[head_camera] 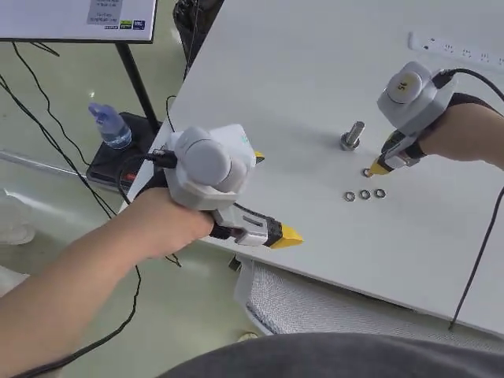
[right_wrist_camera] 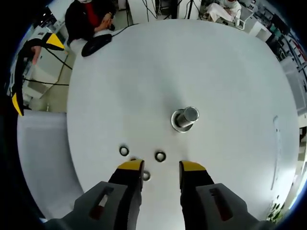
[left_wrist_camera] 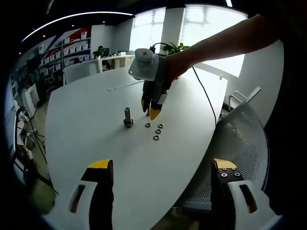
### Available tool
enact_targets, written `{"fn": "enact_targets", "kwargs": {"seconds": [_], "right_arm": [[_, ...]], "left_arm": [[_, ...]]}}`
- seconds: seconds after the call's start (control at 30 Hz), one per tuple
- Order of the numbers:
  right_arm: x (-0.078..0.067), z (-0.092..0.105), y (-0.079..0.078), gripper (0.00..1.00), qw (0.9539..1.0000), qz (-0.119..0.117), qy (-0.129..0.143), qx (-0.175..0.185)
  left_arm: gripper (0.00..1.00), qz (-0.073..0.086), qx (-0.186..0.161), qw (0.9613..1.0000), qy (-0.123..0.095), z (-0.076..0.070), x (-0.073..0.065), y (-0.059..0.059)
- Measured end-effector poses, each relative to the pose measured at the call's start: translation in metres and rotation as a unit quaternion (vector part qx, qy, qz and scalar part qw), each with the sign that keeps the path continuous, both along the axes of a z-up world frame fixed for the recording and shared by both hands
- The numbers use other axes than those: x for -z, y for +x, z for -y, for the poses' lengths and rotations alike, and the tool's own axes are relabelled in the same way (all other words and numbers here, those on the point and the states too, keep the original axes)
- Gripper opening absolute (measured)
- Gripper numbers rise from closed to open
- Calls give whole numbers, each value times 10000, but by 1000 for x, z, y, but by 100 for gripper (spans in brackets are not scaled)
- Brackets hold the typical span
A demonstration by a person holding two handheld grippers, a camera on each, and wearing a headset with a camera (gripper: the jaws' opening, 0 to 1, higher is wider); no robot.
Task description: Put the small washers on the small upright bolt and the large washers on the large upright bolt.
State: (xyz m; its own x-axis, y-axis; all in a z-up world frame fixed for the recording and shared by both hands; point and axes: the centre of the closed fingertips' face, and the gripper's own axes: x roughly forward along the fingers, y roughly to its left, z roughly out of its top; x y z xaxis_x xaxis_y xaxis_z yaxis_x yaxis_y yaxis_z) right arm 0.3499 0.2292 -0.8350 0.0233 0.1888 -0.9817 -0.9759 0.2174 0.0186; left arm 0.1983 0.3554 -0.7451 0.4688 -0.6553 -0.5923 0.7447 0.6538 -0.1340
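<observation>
1. Four washers (right_wrist_camera: 160,156) are lying on the white table (head_camera: 276,63), near one upright bolt (right_wrist_camera: 184,118). They are all looking alike in size.
2. The right gripper (right_wrist_camera: 161,166) is hanging just over them with its jaws partly apart. One washer is lying between the jaws, close to one of them, not pinched.
3. The left gripper (left_wrist_camera: 162,164) is hovering at the table edge, spread wide and holding nothing.
4. I judge that the step in hand is picking a washer. The next move is calling for closing on its rim, lifting it, and centring its hole over the bolt.
5. A sign (head_camera: 79,20) and a round sticker (head_camera: 405,85) on the right gripper are carrying print too small to read.
</observation>
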Motion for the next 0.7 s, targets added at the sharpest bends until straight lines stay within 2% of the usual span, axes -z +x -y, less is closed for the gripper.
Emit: {"fn": "enact_targets", "kwargs": {"seconds": [0.13,0.3,0.5,0.6,0.67,0.7], "right_arm": [[7,-1,4,30,10000,22,34,26],[16,-1,3,29,10000,12,22,-2],[23,-2,7,28,10000,71,52,-5],[27,-2,4,28,10000,50,65,28],[31,-2,3,27,10000,44,58,-1],[33,-1,4,27,10000,35,51,6]], "left_arm": [[85,-9,-77,10000,-33,2,-1,2],[85,-65,-87,9999,14,3,2,-1],[83,-99,-130,9999,-47,5,4,-3],[83,-93,-132,9999,-11,4,5,-3],[83,-11,-201,9998,-8,3,3,-1],[83,-20,-220,9997,-32,3,2,-1]]}}
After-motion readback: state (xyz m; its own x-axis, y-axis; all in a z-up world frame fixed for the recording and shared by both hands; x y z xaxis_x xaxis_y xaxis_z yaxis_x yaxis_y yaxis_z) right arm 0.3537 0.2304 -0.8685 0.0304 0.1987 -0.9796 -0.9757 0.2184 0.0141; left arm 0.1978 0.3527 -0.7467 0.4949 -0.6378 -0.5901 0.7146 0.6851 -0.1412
